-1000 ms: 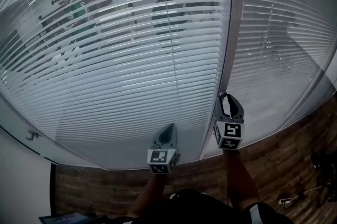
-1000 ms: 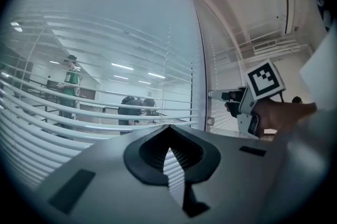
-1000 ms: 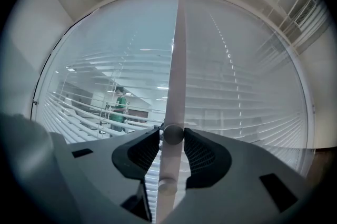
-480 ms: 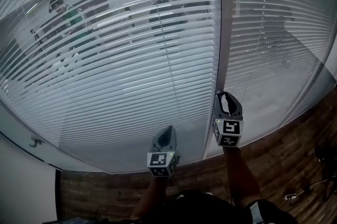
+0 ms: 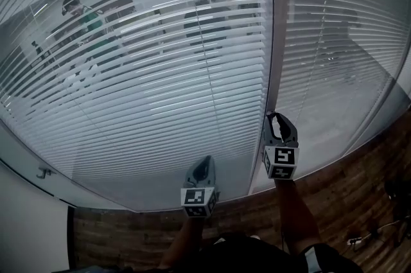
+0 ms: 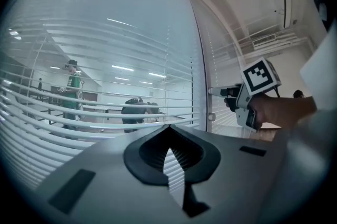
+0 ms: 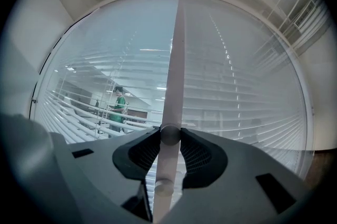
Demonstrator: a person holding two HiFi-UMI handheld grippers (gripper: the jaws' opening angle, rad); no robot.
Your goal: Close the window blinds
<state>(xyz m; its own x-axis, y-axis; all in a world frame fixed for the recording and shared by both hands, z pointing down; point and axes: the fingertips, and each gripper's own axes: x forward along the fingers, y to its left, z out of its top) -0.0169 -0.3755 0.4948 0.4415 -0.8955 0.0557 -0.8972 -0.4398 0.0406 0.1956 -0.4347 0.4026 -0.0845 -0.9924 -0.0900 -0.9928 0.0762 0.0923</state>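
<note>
- Running side to side, the slats of the left blind [image 5: 160,92] are tilted apart, so the room behind shows through the gaps.
- Behind those slats stands a person in green [image 5: 87,18], and further right are seated people [image 5: 205,15].
- A small bracket [image 5: 40,172] sticks out of the pale wall below the blind's lower left edge.
- The left gripper [image 5: 204,166] points at the lower slats near the blind's right edge. Its jaws are pressed together with nothing between them [image 6: 168,152], and it is just short of the slats.
- An upright mullion [image 5: 273,40] divides the two window panels.
- The wand [image 7: 174,75] hangs in front of the mullion, its long axis straight up and down.
- The right gripper [image 5: 280,121] is level with the wand's lower end and its jaws are pinching the wand [image 7: 170,134]. A short length of wand hangs below the grip.
- The right blind [image 5: 340,40] has slats running the same way, and it looks more opaque.
- The wooden floor [image 5: 347,201] lies open below both panels and to the right of the right arm.
</note>
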